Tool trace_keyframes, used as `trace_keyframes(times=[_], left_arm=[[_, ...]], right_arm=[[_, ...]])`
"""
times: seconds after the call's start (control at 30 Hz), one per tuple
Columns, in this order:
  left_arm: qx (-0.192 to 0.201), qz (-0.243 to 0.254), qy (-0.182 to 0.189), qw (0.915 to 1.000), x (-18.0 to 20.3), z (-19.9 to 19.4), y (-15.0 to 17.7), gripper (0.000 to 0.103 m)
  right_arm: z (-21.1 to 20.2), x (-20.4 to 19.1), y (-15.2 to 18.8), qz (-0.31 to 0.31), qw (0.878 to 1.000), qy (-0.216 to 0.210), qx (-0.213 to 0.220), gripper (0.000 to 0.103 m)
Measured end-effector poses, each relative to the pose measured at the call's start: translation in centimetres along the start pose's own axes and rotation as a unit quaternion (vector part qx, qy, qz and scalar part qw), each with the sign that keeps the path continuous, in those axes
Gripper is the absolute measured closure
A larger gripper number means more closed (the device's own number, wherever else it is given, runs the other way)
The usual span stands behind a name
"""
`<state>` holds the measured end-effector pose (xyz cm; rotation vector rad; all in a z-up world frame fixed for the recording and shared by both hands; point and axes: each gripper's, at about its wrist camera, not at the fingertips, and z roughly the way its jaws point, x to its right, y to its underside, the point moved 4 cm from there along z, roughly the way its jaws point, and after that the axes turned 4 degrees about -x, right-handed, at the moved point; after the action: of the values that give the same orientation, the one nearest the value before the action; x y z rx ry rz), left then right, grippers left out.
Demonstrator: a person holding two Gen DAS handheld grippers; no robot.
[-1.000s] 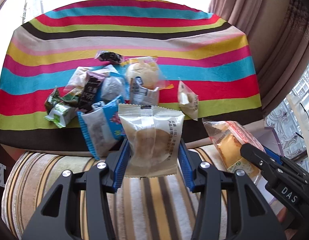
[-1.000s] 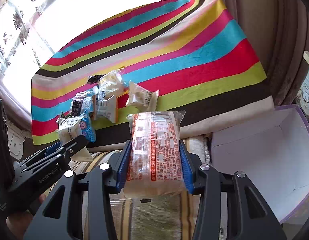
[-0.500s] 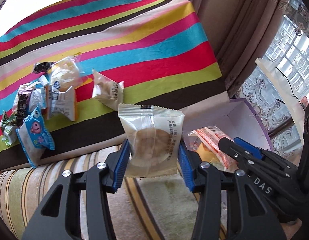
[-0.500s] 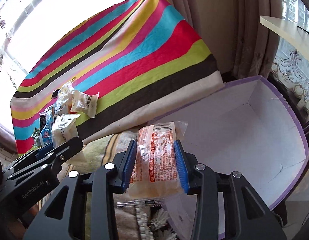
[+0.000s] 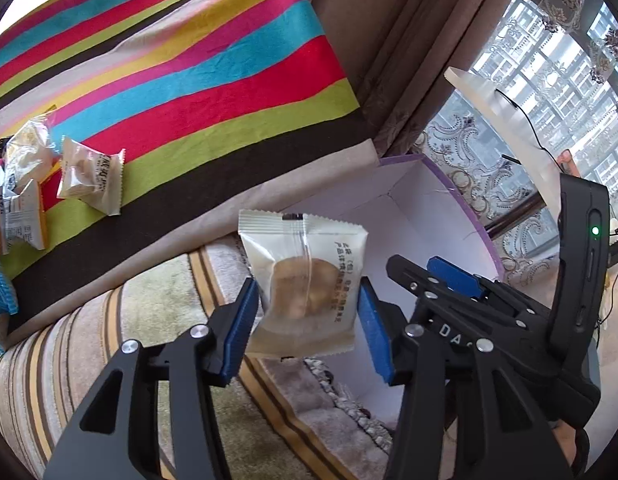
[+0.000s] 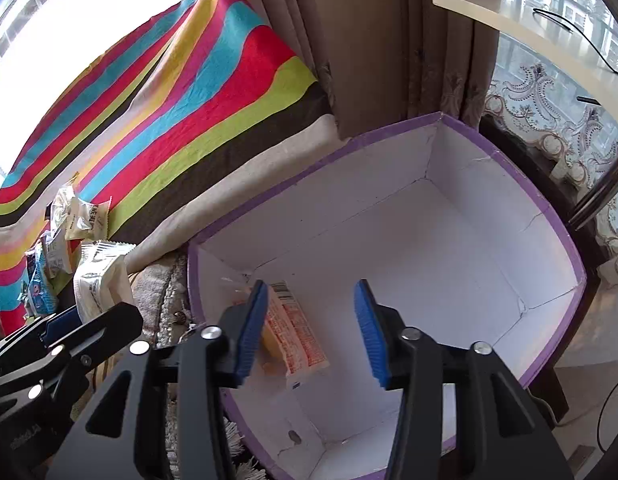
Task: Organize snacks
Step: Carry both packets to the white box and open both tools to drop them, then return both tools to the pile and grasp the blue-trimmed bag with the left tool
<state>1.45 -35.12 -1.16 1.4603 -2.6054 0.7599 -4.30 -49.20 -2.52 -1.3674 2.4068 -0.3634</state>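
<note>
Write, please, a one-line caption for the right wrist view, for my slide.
Open right tongs above a purple-edged box, with an orange snack packet lying inside.

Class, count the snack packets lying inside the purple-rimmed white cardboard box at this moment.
1. An orange-printed clear snack packet lies on the floor of the purple-rimmed white cardboard box, near its left wall, partly behind the right gripper, whose open fingers may hide more.

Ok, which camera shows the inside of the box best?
The right wrist view. It looks down into the box, showing its white floor, walls and the orange packet lying inside. The left wrist view catches only part of the box, behind both grippers.
</note>
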Motion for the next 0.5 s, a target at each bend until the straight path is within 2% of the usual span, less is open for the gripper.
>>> trace_keyframes(times=[0.03,0.07,0.23,0.4,0.5], left_arm=[[0.002,0.001,0.001,1.0,0.1,0.0,0.0,0.03],[0.005,0.001,0.0,1.0,0.2,-0.1,0.0,0.028],[0.007,-0.021,-0.001,0.9998,-0.6,-0.2,0.0,0.026],[0.024,-0.044,-0.029,0.9983,-1.9,-1.2,0.4,0.024],[0.039,-0.052,-0.044,0.9969,-3.0,-2.0,0.6,0.022]], right_arm=[[0.0,0.2,-0.1,0.002,1.0,0.004,0.003,0.039],[-0.1,0.3,-0.2,0.004,1.0,0.007,0.006,0.032],[-0.2,0.5,-0.4,0.012,1.0,0.017,0.014,0.018],[-0.5,0.3,-0.5,0.004,0.999,0.027,0.032,0.016],[-0.6,-0.2,-0.6,-0.008,0.999,0.018,0.038,0.016]])
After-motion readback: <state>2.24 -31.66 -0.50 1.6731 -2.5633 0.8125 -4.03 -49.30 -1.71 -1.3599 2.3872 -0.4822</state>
